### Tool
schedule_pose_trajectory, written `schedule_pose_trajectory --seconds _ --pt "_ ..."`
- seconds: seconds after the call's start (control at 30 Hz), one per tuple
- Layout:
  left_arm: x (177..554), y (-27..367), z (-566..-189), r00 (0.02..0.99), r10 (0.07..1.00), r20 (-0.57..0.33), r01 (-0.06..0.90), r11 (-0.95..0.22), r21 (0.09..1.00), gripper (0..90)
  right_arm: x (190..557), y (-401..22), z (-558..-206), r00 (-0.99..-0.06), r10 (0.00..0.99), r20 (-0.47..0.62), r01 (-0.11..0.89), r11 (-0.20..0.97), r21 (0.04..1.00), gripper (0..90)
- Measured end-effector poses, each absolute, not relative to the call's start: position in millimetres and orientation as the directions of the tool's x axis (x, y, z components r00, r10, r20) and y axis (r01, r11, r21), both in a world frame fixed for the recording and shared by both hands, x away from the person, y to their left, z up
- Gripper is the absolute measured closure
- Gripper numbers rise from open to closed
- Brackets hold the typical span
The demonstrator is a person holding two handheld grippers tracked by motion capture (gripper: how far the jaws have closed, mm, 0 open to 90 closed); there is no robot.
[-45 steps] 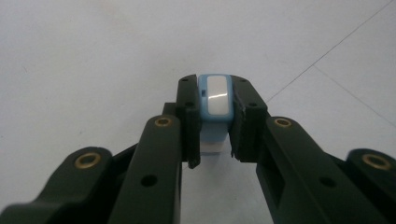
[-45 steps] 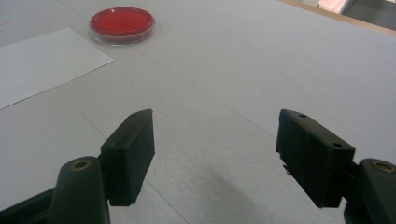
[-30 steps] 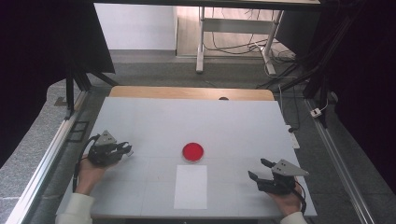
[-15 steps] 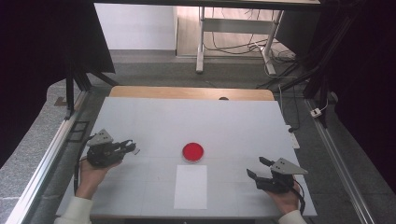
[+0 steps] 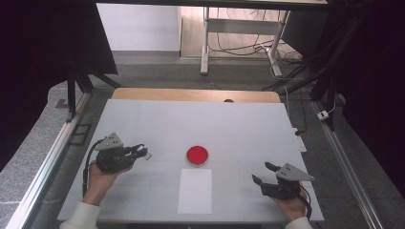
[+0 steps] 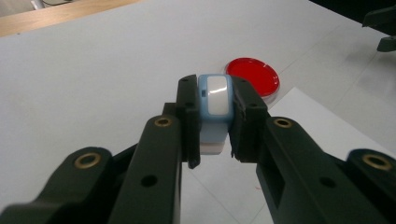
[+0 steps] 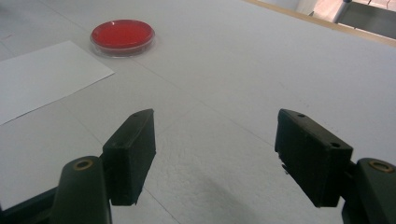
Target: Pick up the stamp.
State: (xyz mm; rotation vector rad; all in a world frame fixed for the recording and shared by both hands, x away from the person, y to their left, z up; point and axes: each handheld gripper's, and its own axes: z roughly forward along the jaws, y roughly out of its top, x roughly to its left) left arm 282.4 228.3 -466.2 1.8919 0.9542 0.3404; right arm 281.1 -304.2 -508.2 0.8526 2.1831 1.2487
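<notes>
I am holding my left claw point(image 5: 143, 152) over the left part of the white surface point(image 5: 239, 124), and its two black jaws are pressing from both sides on a small light blue and white block point(image 6: 215, 100). In the left gripper view the block is sitting upright between the jaw tips, with its white face turned to the camera, and it is not touching the surface. The claw is pointing toward a round red dish point(image 5: 197, 155), which is lying near the middle of the surface, well apart from the block. Just in front of the dish, on my side, a white sheet of paper point(image 5: 195, 190) is lying flat. My right claw point(image 5: 261, 174) is resting low at the right part of the surface, and its jaws are standing wide apart with nothing between them. It is also turned toward the dish.
</notes>
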Motion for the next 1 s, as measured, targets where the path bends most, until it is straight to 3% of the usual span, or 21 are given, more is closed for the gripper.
schedule_pose_trajectory --seconds 1.0 --pt "278 164 -443 0.765 0.616 -0.188 0.403 -0.23 0.886 75.5 272 -301 -506 -0.681 0.722 -0.126 0.254 0.394 0.883 28.9"
